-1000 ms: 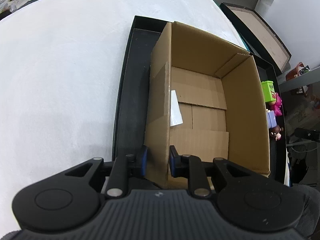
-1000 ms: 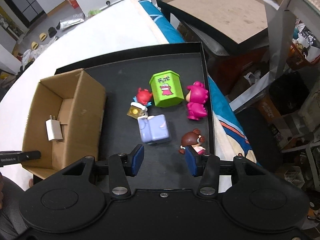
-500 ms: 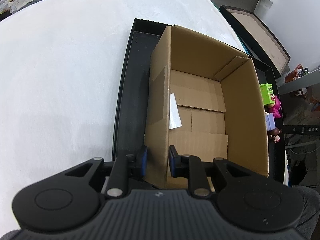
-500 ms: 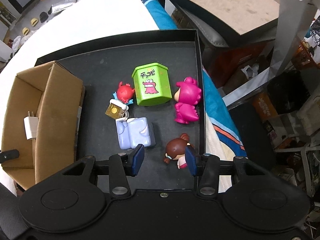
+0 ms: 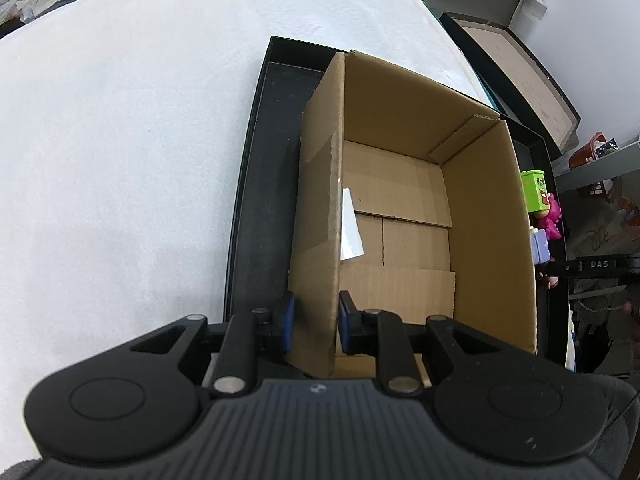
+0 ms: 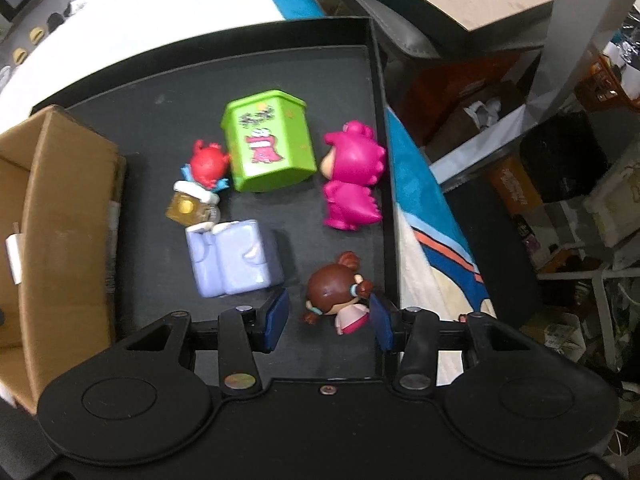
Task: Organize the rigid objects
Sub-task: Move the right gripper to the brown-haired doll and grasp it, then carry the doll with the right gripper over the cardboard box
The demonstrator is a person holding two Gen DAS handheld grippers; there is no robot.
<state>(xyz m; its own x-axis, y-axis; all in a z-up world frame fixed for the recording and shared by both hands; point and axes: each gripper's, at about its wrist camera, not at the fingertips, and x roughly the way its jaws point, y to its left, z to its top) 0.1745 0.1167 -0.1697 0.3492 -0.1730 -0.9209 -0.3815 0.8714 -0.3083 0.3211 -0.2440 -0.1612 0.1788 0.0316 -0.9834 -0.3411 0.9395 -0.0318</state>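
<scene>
Black tray (image 5: 256,184) on white bed (image 5: 120,128)

Corrugated cardboard box (image 5: 484,216); glossy plastic figures (image 6: 352,176); matt black tray (image 6: 180,80).

Setting, as I read it from my feeds: a cluttered workroom or storage space, not a home. At my twelve o'clock a white-covered table (image 5: 140,120); at two o'clock stacked cartons (image 6: 516,188), metal shelving (image 6: 600,280) and a spare black tray (image 5: 516,68).
</scene>
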